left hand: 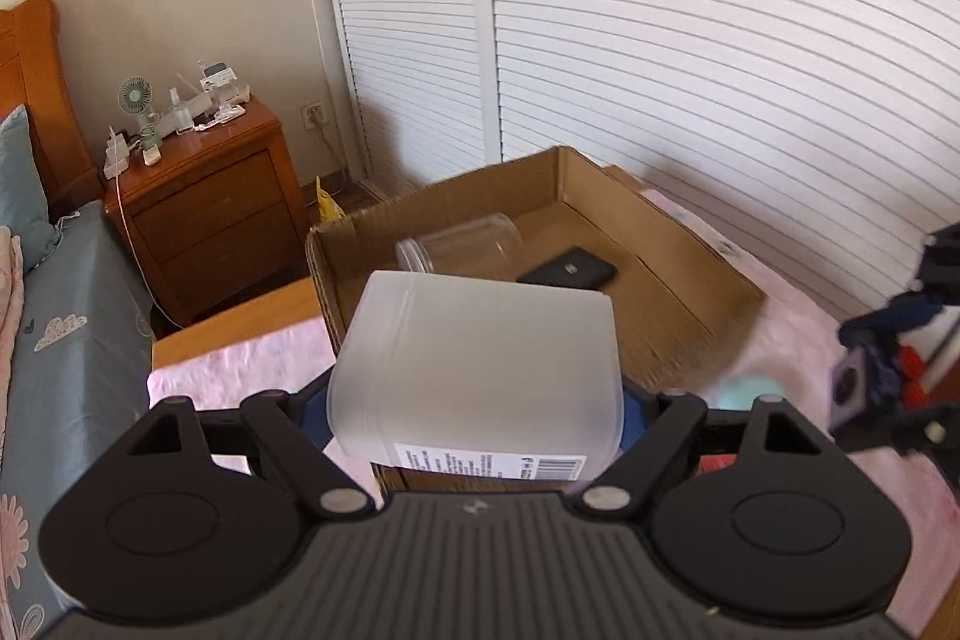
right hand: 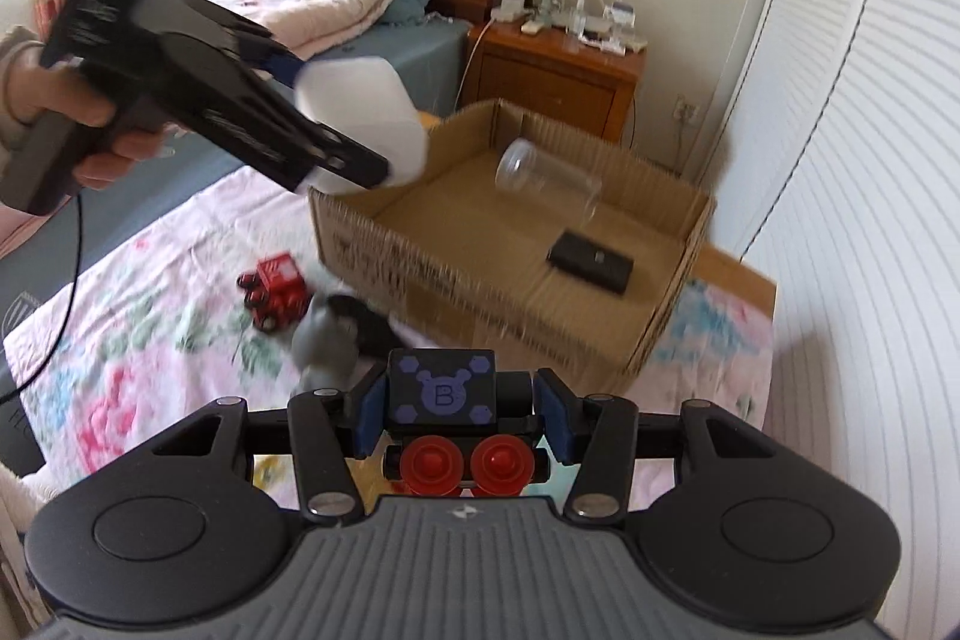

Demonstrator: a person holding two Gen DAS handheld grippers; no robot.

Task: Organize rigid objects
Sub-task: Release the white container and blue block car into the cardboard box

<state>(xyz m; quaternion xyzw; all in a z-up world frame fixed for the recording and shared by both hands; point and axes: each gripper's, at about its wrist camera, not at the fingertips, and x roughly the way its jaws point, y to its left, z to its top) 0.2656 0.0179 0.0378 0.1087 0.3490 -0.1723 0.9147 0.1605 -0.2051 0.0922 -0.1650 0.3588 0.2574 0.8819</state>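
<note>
Clamping frosted white container in left gripper above cardboard box; pinching black toy robot in right gripper.

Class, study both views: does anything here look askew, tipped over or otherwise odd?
Yes: the clear jar lies on its side inside the cardboard box, beside a flat black case. Nothing looks spilled or damaged.

A floral pink cloth covers the table, whose wooden edge shows at the far side. On the cloth, a cardboard box sits toward the far edge. Near its front wall lie a red toy truck and, just beside that, a blurred grey thing.
</note>
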